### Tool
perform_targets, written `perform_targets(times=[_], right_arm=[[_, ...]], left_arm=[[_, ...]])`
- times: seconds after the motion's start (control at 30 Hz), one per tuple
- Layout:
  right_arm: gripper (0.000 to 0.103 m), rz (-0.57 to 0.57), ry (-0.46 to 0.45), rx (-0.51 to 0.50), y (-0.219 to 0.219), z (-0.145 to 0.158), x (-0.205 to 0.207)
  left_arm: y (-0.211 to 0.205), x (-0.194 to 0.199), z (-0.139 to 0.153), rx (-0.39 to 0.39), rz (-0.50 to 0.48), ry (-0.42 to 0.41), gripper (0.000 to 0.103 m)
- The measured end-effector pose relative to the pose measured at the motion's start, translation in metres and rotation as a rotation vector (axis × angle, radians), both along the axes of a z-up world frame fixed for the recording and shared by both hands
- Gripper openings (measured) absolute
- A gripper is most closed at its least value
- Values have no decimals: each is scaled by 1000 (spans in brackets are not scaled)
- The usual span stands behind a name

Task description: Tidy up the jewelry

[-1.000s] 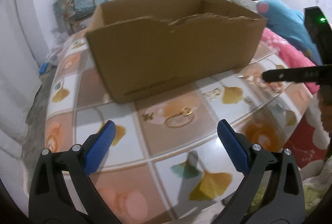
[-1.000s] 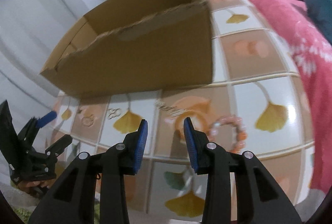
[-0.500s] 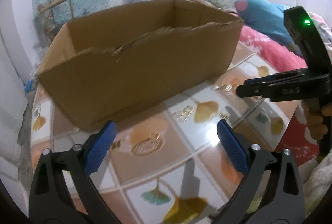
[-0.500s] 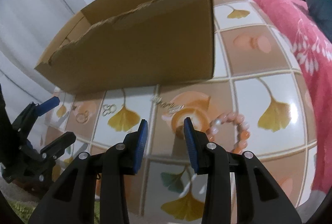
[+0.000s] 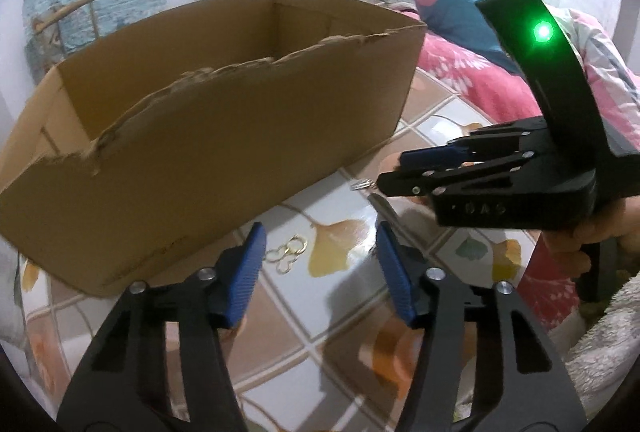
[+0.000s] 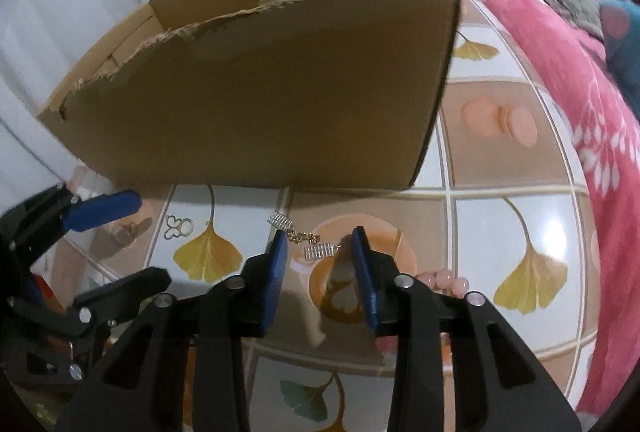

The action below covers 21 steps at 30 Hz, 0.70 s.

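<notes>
The left gripper [image 5: 320, 252] had just been closing; its jaws stood apart over the rings [image 5: 288, 254] on the table [image 5: 472, 252], nothing between the pads. The right gripper [image 6: 320, 256] had also been narrowing, its jaws released, with the chain [image 6: 306, 242] lying at the tips, apparently not pinched. Pink beads [image 6: 440, 278] lay just right of it. The box [image 6: 260, 104] stood behind. Box print and gripper lettering were too blurred to read.

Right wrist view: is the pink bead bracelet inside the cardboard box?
No, the pink bead bracelet lies on the tiled tabletop, outside the cardboard box.
</notes>
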State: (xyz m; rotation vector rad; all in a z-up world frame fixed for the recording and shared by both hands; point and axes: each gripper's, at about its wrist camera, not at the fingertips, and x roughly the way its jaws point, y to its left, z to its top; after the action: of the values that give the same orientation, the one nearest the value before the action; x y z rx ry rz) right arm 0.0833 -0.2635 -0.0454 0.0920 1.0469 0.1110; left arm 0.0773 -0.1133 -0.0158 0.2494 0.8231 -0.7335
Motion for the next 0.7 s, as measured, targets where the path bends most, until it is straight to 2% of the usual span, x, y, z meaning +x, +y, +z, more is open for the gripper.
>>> perform_targets(times=[0.1, 0.33, 0.43, 0.57, 0.7], right_arm=[[15, 50, -2, -37, 5, 2, 1], [15, 159, 0, -79, 12, 1, -1], [15, 164, 0, -27, 8, 3, -5], [15, 125, -49, 53, -7, 16, -12], [15, 95, -81, 70, -18, 23, -19]], left_arm=[[-7, 4, -2, 4, -21, 0, 49], [-23, 8, -2, 32, -131, -33, 43], [-36, 9, -5, 45, -189, -43, 38], [-52, 15, -9, 56, -258, -48, 30], [-63, 18, -11, 65, -294, -57, 28]])
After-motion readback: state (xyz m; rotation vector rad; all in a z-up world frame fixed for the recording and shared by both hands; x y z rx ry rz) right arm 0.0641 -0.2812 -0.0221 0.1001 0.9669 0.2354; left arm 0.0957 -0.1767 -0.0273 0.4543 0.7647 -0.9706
